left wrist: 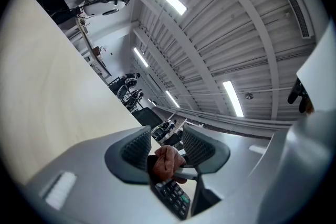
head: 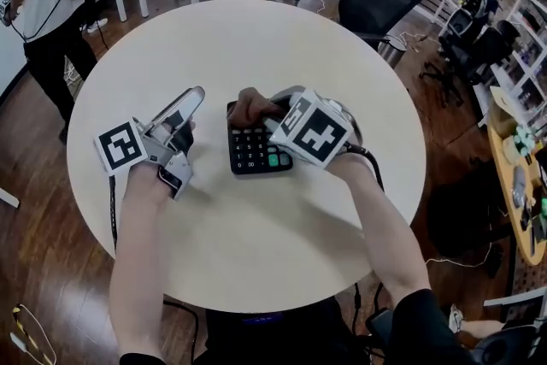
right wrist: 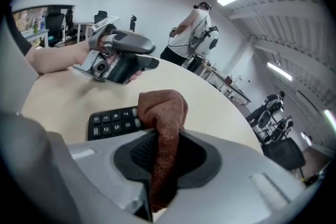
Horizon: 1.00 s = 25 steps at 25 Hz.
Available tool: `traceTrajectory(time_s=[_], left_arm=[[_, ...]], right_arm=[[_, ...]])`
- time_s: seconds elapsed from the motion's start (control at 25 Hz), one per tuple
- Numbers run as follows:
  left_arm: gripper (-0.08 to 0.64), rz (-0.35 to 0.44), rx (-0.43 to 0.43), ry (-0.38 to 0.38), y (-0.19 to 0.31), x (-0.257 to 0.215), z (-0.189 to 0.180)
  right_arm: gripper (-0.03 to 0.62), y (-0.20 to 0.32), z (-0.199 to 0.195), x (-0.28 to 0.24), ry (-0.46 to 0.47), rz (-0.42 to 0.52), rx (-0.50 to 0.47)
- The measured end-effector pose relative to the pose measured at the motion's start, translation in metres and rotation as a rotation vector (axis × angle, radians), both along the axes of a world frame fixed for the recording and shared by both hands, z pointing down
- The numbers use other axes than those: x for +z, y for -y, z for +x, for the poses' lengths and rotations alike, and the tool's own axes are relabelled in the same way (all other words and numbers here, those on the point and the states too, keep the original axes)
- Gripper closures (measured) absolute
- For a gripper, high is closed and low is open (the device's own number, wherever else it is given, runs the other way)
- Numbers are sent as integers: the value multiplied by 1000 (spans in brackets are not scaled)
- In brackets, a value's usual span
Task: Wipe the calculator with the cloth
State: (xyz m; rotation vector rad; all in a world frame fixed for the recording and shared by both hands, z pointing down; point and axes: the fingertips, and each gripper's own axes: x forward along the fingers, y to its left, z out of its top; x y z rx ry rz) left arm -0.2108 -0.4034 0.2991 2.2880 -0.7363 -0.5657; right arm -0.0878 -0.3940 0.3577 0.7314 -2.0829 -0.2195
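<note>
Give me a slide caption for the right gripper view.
Right tool clamping a bunched brown terry cloth over a black desktop calculator on a round cream table.

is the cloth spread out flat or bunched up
Bunched up: the cloth is pinched between the jaws of the right gripper, and its free end forms a rounded wad at the calculator keys.

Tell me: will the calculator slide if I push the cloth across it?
Likely: the calculator lies flat on a smooth table, and the left gripper is not touching it. It looks thin and light, so it should skid rather than tip. The cloth, folded limp in the right gripper, probably drags softly.
</note>
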Motion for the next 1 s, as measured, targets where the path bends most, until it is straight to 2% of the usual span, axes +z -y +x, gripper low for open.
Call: traceTrajectory(time_s=[0.12, 0.2, 0.32, 0.4, 0.52, 0.68, 0.84, 1.0], left_arm=[[377, -9, -5, 1, -1, 1, -2], [378, -9, -4, 1, -2, 0, -2], [379, 11, 6, 4, -2, -4, -1], [379, 25, 12, 7, -2, -7, 0], [379, 27, 10, 4, -3, -7, 0], [379, 27, 8, 2, -3, -5, 0], [379, 25, 10, 5, -3, -4, -1], [380, 27, 14, 17, -2, -5, 0]], right_arm=[[528, 7, 54, 4, 36, -30, 125], [528, 10, 88, 4, 28, -29, 215], [528, 7, 107, -5, 34, -3, 268], [528, -1, 86, -17, 63, 18, 206], [528, -10, 26, -30, 75, 55, 56], [528, 0, -32, -21, -41, 120, -47], [528, 0, -45, -1, -89, 76, -80], [528, -29, -45, 1, -109, 37, -141]])
